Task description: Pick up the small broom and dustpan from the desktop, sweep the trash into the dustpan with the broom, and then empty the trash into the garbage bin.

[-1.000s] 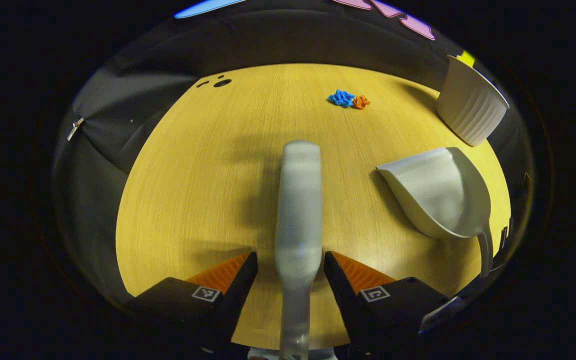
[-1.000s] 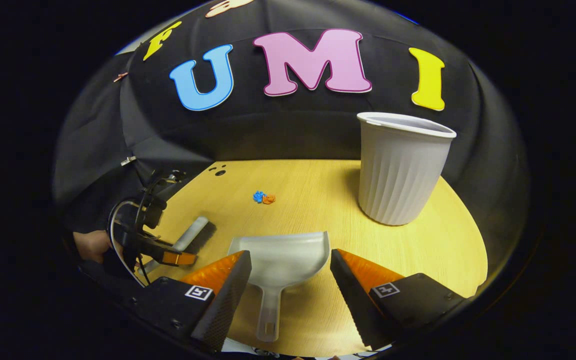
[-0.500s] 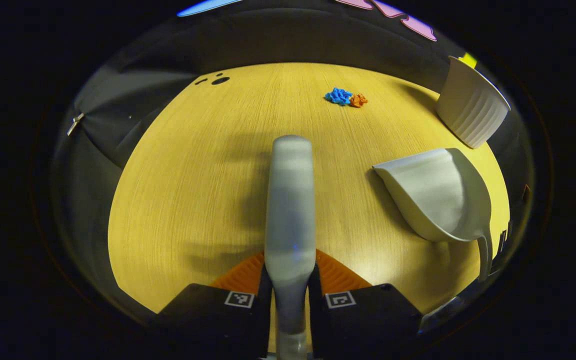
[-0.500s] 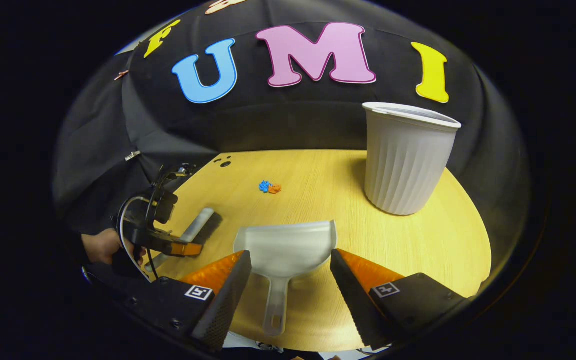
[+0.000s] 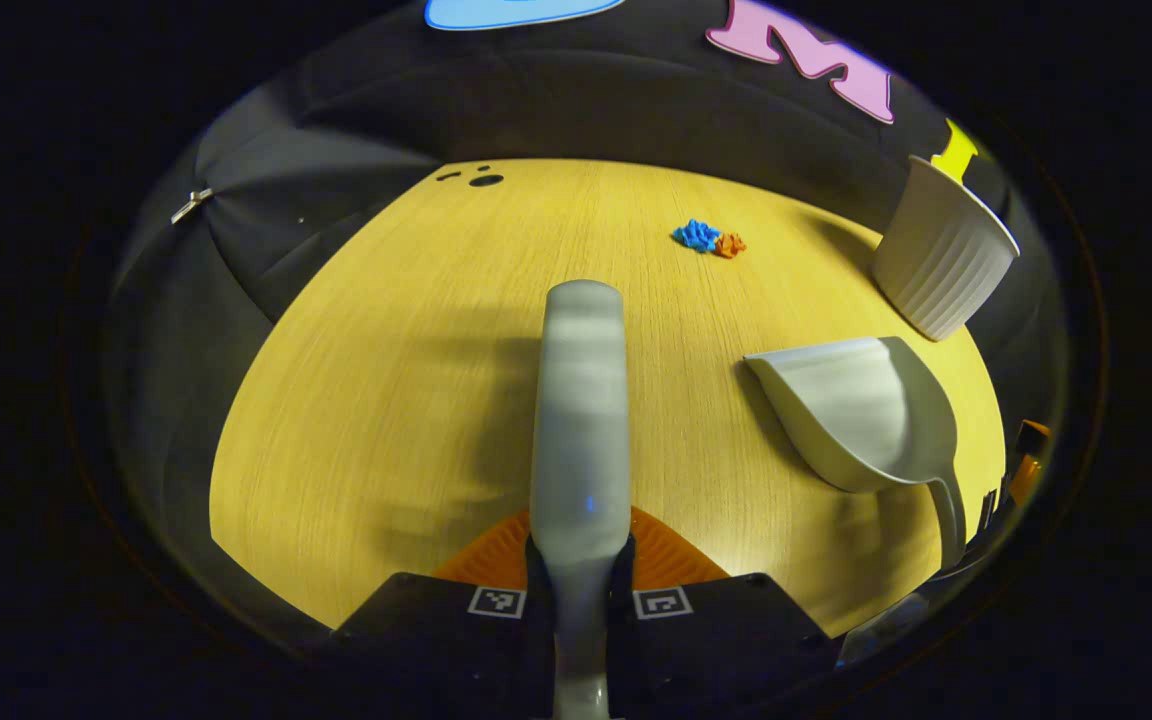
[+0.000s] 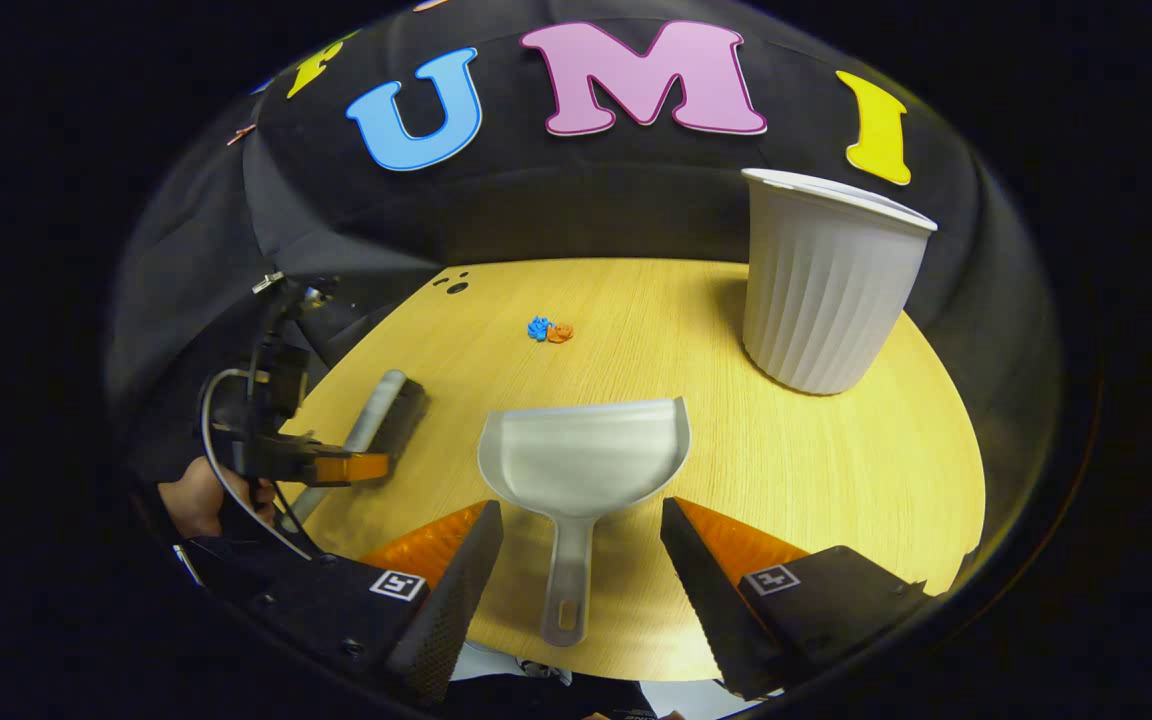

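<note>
In the left gripper view my left gripper is shut on the grey handle of the small broom, which points away from me over the wooden desktop. The white dustpan lies to its right. Blue and orange crumpled trash sits farther off. In the right gripper view my right gripper stands open, its fingers on either side of the handle of the dustpan without touching it. The trash lies beyond, and the left gripper holds the broom at the left.
A white ribbed garbage bin stands upright at the back right of the desktop, also seen as the bin in the left gripper view. Small dark holes mark the far left of the table. A hand holds the left gripper.
My left gripper shut on the broom handle and lifted it slightly. My right gripper drew back and rose, so the dustpan handle now lies further between its open fingers.
</note>
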Available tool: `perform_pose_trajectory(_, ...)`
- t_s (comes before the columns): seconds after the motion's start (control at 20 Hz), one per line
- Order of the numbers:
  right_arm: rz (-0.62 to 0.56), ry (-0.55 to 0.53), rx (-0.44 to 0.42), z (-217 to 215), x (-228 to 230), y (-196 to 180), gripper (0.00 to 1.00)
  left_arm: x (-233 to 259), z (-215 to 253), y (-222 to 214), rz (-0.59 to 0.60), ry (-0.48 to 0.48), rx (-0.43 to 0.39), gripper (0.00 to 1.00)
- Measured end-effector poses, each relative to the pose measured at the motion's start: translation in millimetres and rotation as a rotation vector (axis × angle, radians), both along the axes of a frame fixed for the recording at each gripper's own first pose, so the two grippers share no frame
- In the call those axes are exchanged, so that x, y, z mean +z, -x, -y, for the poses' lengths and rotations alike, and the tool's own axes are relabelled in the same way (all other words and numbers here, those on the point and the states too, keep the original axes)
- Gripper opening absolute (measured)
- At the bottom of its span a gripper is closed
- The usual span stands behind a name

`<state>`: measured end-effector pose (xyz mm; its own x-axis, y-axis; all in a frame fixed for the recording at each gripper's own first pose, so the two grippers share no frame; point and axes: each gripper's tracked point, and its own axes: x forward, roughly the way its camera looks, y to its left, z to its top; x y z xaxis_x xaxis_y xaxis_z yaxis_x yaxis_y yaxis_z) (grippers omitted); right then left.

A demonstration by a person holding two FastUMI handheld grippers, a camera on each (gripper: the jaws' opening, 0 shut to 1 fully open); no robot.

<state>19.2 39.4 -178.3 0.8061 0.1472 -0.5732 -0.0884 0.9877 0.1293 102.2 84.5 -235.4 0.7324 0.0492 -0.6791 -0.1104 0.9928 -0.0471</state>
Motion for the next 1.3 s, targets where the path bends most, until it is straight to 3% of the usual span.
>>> perform_pose_trajectory(0.2, -0.061, 0.061, -0.012, 0.4, -20.5, -1.3, 0.99, 25.2, -5.9, 28.3, 0.068, 0.022, 0.026, 0.27)
perform_pose_trajectory(0.65, -0.285, 0.086, -0.036, -2.3, -97.6, -14.7, 0.99, 39.2, -22.0, 79.6, 0.072, 0.003, 0.117, 0.23)
perform_pose_trajectory(0.7, -0.293, 0.095, -0.036, -0.5, -102.4, -19.0, 0.93, 38.8, -21.3, 81.4, 0.068, -0.004, 0.119, 0.25)
perform_pose_trajectory(0.75, -0.302, 0.107, -0.036, 1.3, -107.4, -22.7, 0.99, 39.3, -20.5, 82.9, 0.065, -0.006, 0.122, 0.25)
perform_pose_trajectory(0.9, -0.336, 0.114, -0.044, 3.1, -116.6, -25.8, 0.98, 38.2, -14.1, 83.6, 0.053, 0.0, 0.136, 0.25)
perform_pose_trajectory(1.1, -0.325, 0.151, -0.046, 5.2, -121.1, -33.8, 0.86, 41.6, -6.8, 76.9, 0.048, -0.002, 0.153, 0.25)
perform_pose_trajectory(1.3, -0.323, 0.165, 0.006, -1.2, -120.9, -33.3, 0.59, 44.3, 3.8, 66.0, 0.049, 0.016, 0.171, 0.25)
